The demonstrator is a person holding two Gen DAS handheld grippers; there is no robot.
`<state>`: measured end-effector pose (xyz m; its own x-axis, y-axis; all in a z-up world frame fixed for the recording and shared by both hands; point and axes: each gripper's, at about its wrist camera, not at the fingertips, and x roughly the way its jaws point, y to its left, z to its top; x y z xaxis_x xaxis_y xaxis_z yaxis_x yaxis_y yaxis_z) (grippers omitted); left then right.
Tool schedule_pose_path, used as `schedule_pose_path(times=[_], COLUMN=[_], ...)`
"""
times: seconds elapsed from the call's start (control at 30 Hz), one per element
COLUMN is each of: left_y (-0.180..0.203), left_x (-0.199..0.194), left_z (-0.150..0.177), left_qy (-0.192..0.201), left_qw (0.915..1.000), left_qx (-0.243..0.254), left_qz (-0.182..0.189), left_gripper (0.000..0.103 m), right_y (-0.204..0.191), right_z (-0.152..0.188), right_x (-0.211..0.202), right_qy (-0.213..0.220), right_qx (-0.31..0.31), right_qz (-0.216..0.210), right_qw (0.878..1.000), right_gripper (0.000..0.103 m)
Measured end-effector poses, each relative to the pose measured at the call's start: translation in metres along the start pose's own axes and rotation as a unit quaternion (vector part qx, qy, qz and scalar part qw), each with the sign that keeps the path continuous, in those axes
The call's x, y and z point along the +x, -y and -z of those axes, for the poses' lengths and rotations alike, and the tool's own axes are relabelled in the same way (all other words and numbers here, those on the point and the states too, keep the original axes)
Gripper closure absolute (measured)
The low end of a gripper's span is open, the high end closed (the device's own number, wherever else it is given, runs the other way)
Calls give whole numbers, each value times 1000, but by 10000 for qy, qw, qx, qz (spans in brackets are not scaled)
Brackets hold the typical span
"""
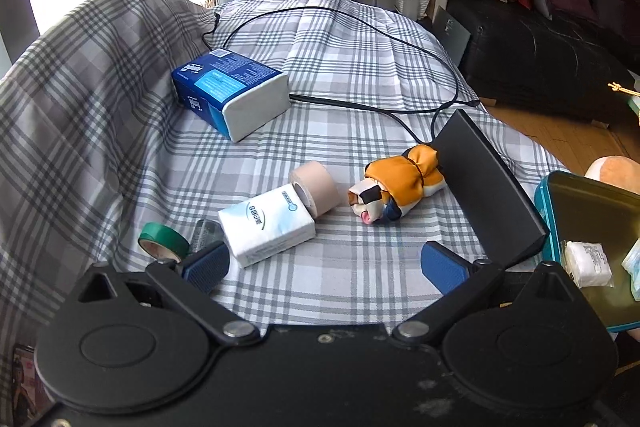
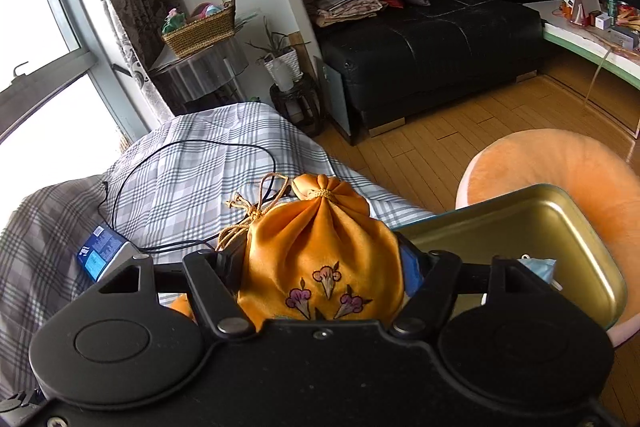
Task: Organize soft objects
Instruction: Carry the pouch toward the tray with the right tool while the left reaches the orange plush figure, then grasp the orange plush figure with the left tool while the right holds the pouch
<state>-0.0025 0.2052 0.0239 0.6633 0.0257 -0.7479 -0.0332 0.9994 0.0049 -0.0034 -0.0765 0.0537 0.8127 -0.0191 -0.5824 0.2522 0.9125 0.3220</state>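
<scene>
My left gripper (image 1: 326,267) is open and empty, low over the plaid cloth (image 1: 340,75). Just ahead of it lie a white tissue pack (image 1: 266,229), a beige tape roll (image 1: 316,191) and an orange patterned fabric bundle (image 1: 394,189). A blue tissue pack (image 1: 232,91) lies farther back. My right gripper (image 2: 320,267) is shut on an orange drawstring pouch (image 2: 320,251) with embroidered flowers, held above the cloth next to a teal tin (image 2: 560,227) with a gold inside. The tin also shows in the left wrist view (image 1: 592,211), with a small white pack (image 1: 590,263) in it.
A green tape roll (image 1: 164,237) and a small clear item (image 1: 206,233) lie by my left finger. A black slab (image 1: 488,187) and a black cable (image 1: 384,35) lie on the cloth. An orange cushion (image 2: 560,163) sits behind the tin. A black sofa (image 2: 440,39) stands beyond.
</scene>
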Motion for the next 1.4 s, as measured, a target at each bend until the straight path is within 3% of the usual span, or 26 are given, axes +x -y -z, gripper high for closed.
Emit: schedule_pose_path(times=[0.33,0.57,0.83,1.03,1.23,1.4], left_y=[26,26,69,72,69,66], left_x=[35,81,127,161,183,179], left_z=[-49,-86,-74,-65,-66,-67], left_qy=[94,-449,-721,-992,-1044,-922], left_qw=[9998,9987,9955,9923,9907,9904], left_qx=[129,-258,605,725,765,779], left_qz=[-80,14,98,135,420,679], left_gripper=[1,2,2,2,12,37], right_y=[23,40,40,38,36,33], right_z=[-5,-11,-10,-12,-12,-12], right_x=[-2,0,4,7,12,16], right_qy=[213,150,108,56,0,-51], right_qx=[233,594,564,553,498,488], right_qz=[647,775,836,856,916,988], right_qw=[9974,9951,9948,9948,9945,9939], right_gripper=[36,36,36,36,36,36])
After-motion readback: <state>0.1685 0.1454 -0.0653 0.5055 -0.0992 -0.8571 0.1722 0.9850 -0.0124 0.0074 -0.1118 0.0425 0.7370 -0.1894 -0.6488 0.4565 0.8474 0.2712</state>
